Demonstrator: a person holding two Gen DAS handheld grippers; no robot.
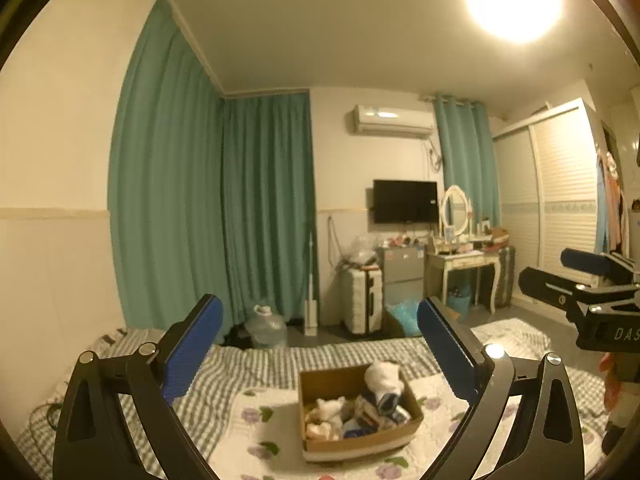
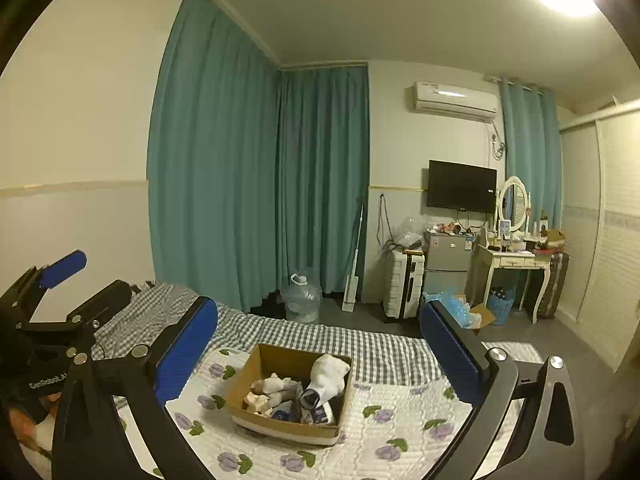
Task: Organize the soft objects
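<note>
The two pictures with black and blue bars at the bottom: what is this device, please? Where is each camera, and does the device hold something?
The bars are the fingers of two hand-held grippers; a person carries one in each hand. Each picture comes from a camera on one gripper, looking forward between its fingers. The left gripper and the right gripper both stand open and hold nothing. Each view also catches the other gripper at its edge. Below them is a bed with a flowered quilt over a checked sheet. On the quilt sits a cardboard box of soft things, such as a white sock and pale fabric pieces.
</note>
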